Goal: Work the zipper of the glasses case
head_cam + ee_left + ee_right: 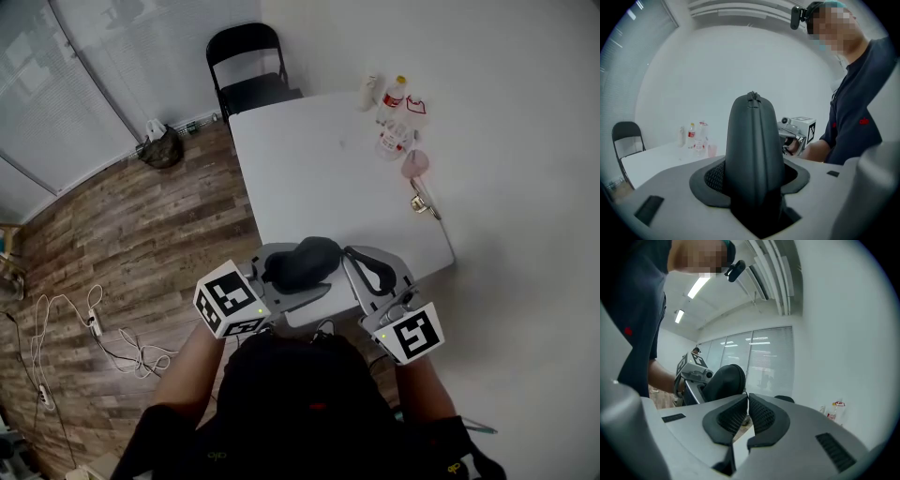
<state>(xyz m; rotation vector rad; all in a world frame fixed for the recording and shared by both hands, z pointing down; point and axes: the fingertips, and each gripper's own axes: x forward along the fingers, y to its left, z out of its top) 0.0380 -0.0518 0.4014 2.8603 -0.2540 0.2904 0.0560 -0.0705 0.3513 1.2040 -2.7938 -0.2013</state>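
Note:
A black glasses case [305, 255] hangs in the air over the near edge of the white table [319, 169]. My left gripper [291, 278] is shut on its body. In the left gripper view the case [754, 140] stands upright between the pads, zipper seam on top. My right gripper [350, 255] meets the case's right end with its jaws shut. In the right gripper view the tips [746, 401] pinch a thin dark sliver that runs to the case [724, 380], apparently the zipper pull.
Bottles [394, 112] and a pink cup [414, 164] stand along the table's far right edge by the wall. A black folding chair [248, 66] sits beyond the table. Cables [94, 328] lie on the wooden floor at the left.

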